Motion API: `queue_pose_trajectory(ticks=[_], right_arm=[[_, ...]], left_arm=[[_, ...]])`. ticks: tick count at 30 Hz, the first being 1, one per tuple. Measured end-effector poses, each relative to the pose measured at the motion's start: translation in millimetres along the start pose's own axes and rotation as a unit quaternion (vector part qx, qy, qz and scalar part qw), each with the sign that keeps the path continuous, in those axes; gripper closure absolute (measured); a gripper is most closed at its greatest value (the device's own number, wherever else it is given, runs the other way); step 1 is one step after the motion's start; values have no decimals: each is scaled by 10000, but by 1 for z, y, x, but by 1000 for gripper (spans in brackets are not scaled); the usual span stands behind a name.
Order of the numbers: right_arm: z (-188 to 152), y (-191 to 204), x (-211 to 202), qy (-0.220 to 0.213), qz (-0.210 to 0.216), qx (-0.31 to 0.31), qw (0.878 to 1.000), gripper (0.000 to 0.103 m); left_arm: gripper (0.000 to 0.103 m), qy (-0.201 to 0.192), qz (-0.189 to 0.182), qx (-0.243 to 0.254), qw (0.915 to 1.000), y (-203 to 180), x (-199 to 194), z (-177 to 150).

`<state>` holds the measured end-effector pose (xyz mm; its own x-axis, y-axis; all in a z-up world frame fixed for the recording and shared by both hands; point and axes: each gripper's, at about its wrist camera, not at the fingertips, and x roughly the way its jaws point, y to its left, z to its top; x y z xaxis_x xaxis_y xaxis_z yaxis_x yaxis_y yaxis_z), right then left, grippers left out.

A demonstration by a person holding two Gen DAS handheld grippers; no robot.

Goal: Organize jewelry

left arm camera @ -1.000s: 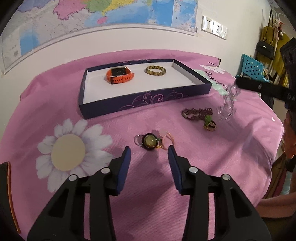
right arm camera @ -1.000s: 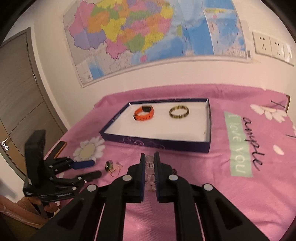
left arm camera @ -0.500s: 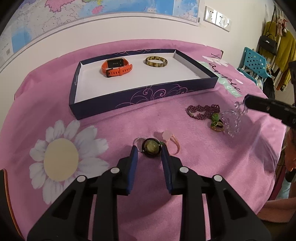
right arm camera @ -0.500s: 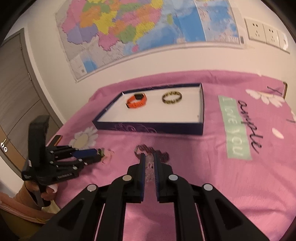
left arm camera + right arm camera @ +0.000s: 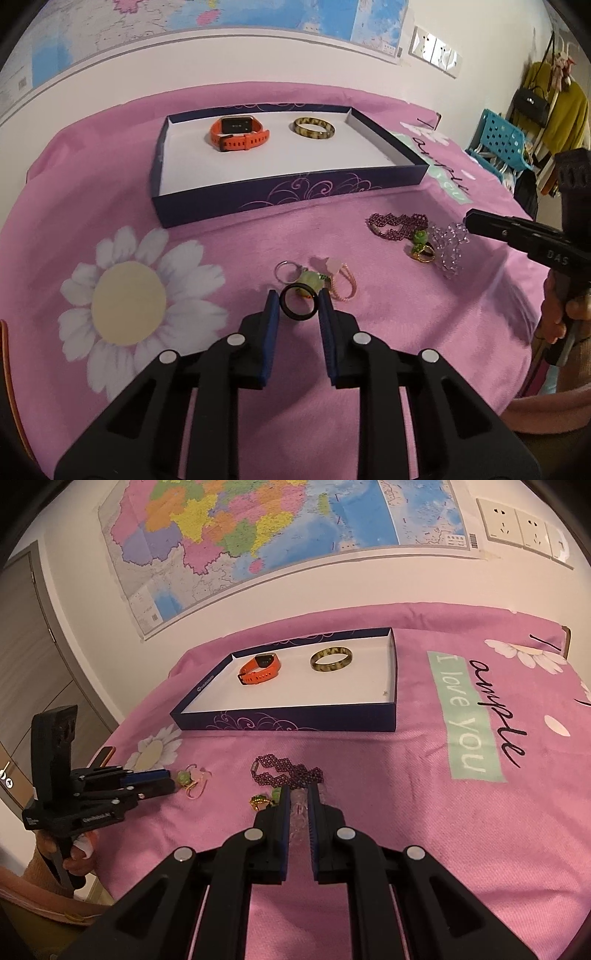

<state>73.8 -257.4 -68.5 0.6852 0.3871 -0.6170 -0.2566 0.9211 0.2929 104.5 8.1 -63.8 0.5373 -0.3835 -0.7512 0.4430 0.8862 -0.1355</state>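
My left gripper (image 5: pixel 298 301) is closing, and its blue pads touch both sides of a black ring (image 5: pixel 297 318), which stands tilted up off the pink cloth. Just beyond it lie a silver ring (image 5: pixel 283 269), a green stone piece (image 5: pixel 308 278) and a pink ring (image 5: pixel 341 284). My right gripper (image 5: pixel 297 790) is shut on a clear bead bracelet (image 5: pixel 298 812), which hangs down to the cloth (image 5: pixel 448 251) beside a purple bead bracelet (image 5: pixel 397 223) and green-and-gold rings (image 5: pixel 421 247). The dark blue tray (image 5: pixel 295 192) holds an orange watch (image 5: pixel 238 134) and a tortoiseshell bangle (image 5: pixel 314 129).
The tray stands at the back of the table near the wall with the map. A blue crate (image 5: pixel 498 140) and hanging bags stand past the right edge. A door (image 5: pixel 22 657) is at the left. An orange-edged flat object (image 5: pixel 105 753) lies at the table's left edge.
The left jaws have narrowed onto the black ring, which now tips up off the green stone. The right gripper has sunk, bringing the clear bracelet down beside the purple one.
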Motion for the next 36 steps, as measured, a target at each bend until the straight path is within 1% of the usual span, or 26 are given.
queue_pose_trajectory(ticks=[4, 9, 12, 15, 17, 18, 23, 25, 27, 29, 30, 31, 33, 35, 36], right_arm=[[-1, -1, 1, 18, -6, -4, 10000, 95], [-2, -3, 0, 76, -57, -2, 10000, 95], [-4, -4, 1, 152, -112, -16, 9998, 92], [-8, -6, 5, 287, -207, -11, 9994, 86], [-10, -6, 8, 325, -243, -18, 9992, 64], [-11, -5, 9, 338, -288, -46, 9990, 61], [-12, 0, 22, 536, -482, -199, 9972, 57], [-12, 4, 25, 531, -544, -346, 9965, 56], [-13, 7, 26, 551, -609, -448, 9956, 61], [-14, 9, 27, 573, -684, -562, 9944, 71], [-14, 10, 27, 582, -706, -603, 9940, 76], [-14, 9, 27, 605, -663, -586, 9942, 84], [-15, 9, 26, 611, -655, -573, 9943, 91], [-15, 9, 25, 617, -625, -578, 9945, 95], [-15, 8, 24, 621, -592, -555, 9948, 95]], left_arm=[[81, -13, -23, -5, 10000, 3, -4, -4], [81, 76, -37, 106, 9999, -2, 0, -8], [81, 91, -33, 145, 9998, -5, 0, -9], [81, 102, -37, 148, 9998, -5, 0, -10], [81, 107, -40, 145, 9998, -5, 0, -10], [81, 109, -31, 150, 9998, -5, 0, -10], [81, 78, -37, 153, 9998, -5, -2, -10], [81, 64, -23, 156, 9999, -6, -3, -10], [81, 57, -33, 145, 9999, -5, -4, -10], [81, 34, -14, 166, 9999, -4, -5, -10], [81, 24, -4, 170, 9999, -4, -6, -9], [81, 20, -16, 169, 9999, -4, -6, -9], [81, 12, -1, 169, 9999, -3, -6, -8], [81, 13, -29, 168, 9999, -3, -6, -8], [81, 11, -27, 184, 9998, -3, -6, -7]])
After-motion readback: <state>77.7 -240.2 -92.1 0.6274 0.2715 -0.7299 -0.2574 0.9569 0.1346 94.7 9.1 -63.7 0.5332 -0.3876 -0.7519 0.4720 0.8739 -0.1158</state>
